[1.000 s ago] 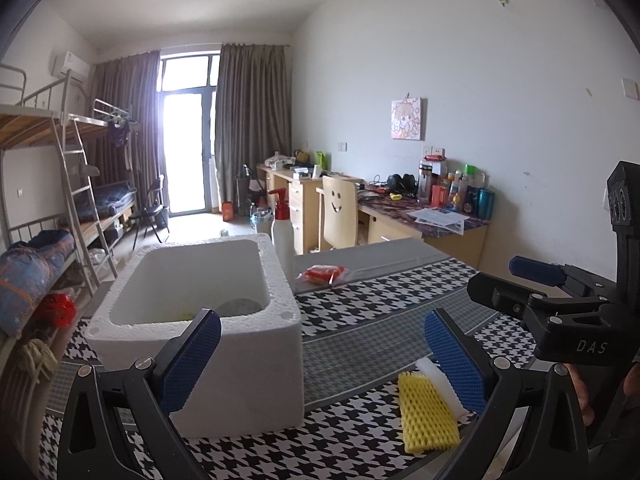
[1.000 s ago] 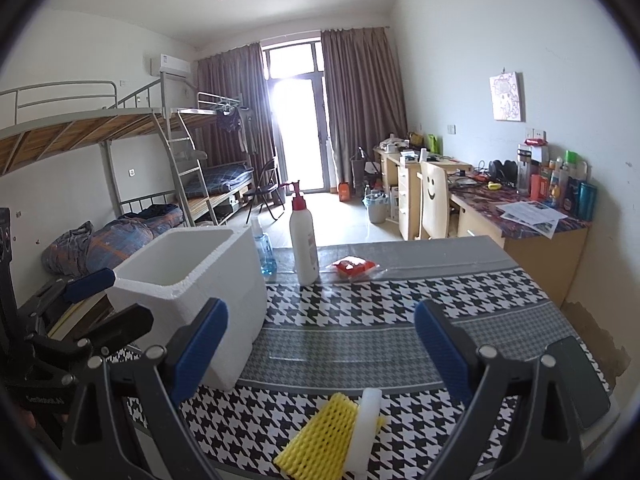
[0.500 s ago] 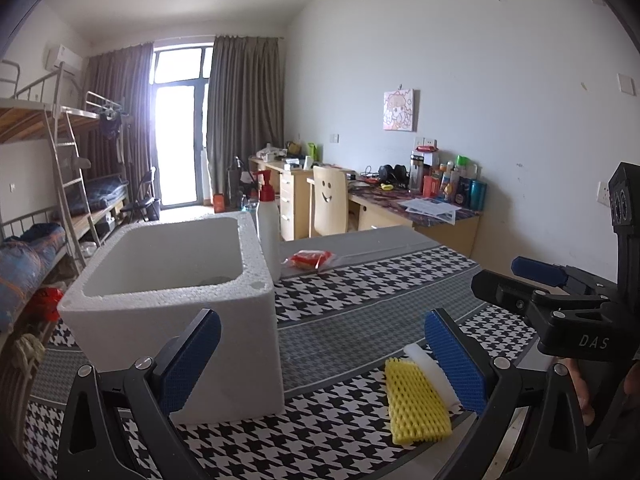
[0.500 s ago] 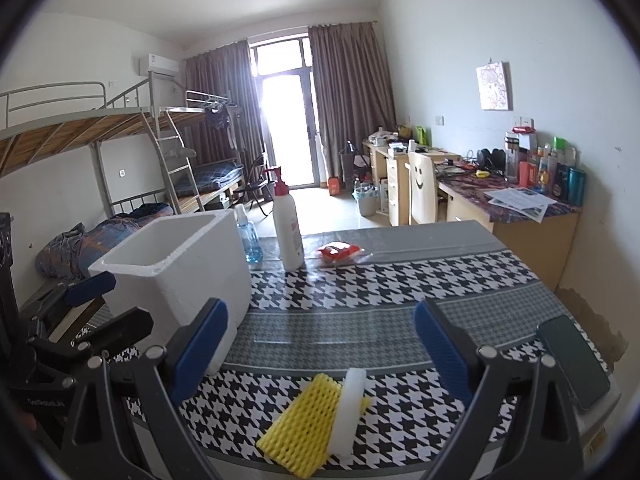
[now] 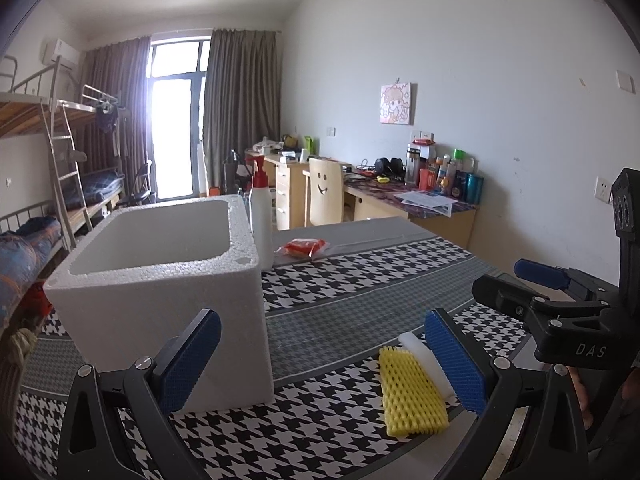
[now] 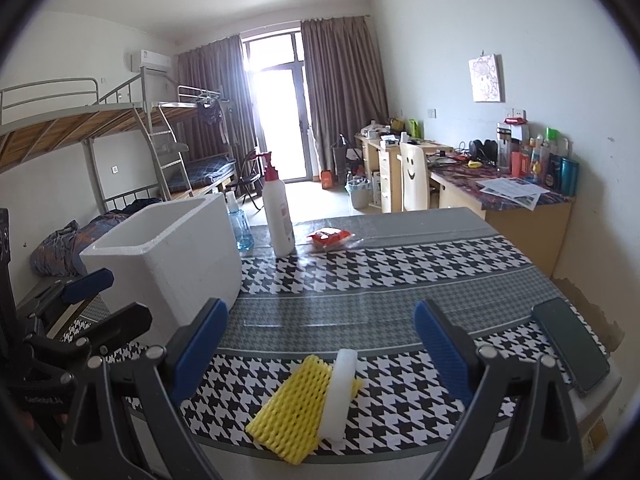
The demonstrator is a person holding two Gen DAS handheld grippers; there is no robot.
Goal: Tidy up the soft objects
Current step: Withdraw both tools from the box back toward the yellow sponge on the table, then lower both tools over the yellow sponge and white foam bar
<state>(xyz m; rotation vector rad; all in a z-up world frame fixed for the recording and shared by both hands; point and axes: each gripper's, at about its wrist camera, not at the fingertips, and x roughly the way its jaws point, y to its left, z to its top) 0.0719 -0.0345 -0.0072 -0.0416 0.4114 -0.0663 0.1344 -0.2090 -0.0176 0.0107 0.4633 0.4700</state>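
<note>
A: Lying flat near the front edge of the surface (image 6: 400,276) is the yellow foam net (image 6: 298,408); a white foam stick (image 6: 340,394) rests along its right side, touching it and partly overlapping it.

B: Agreed; in the left wrist view the same yellow net (image 5: 412,392) shows with the white stick (image 5: 424,360) just behind it, half hidden by the blue pad of one of the fingers (image 5: 454,360); nothing grips either piece.

A: The right gripper (image 6: 320,348) hangs above them with its fingers spread wide; the net and stick sit between the two blue pads, below them, untouched.

B: The left gripper (image 5: 320,360) is likewise spread wide and empty; the white foam box (image 5: 160,280) stands on the surface just ahead of its left finger, open at the top; I cannot tell what lies inside.

A: Behind the box stands a white pump bottle (image 6: 278,216) with a red top, upright; a small clear blue bottle (image 6: 239,224) is just beside it, close to the box wall.

B: A red packet (image 6: 330,237) lies further right near the far edge; a dark phone (image 6: 570,350) lies flat at the right edge, well apart from the foam pieces; the cloth on the surface is black-and-white houndstooth with grey bands.
</note>
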